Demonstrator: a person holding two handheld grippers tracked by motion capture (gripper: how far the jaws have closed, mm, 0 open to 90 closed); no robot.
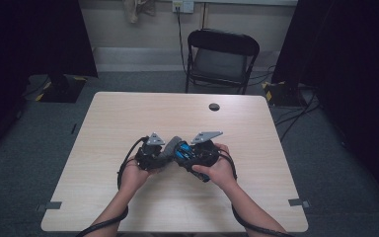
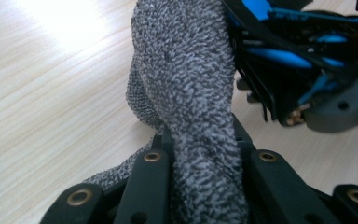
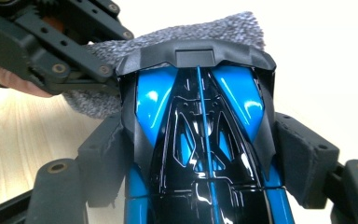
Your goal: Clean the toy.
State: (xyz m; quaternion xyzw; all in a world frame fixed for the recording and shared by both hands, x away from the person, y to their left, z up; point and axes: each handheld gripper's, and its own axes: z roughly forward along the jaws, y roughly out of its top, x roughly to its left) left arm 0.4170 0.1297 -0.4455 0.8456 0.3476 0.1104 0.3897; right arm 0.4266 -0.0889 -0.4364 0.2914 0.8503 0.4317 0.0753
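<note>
A grey terry cloth [image 2: 191,88] is pinched between the jaws of my left gripper [image 2: 205,158], which is shut on it. The cloth rises from the jaws and presses against a blue and black toy car [image 2: 279,56]. My right gripper [image 3: 198,140] is shut on that toy car [image 3: 200,135], its pads against the car's two sides. The cloth [image 3: 168,42] lies over the car's far end, with the left gripper's jaws beside it. From above, both grippers meet at the middle of the table, the left gripper [image 1: 150,153] and right gripper [image 1: 197,153] with the cloth [image 1: 170,148] between them.
The light wooden table [image 1: 177,113] has a round cable hole [image 1: 214,106] near its far edge. A black folding chair [image 1: 220,59] stands behind the table. Cables trail from both grippers along the person's forearms. Tape marks sit at the near corners.
</note>
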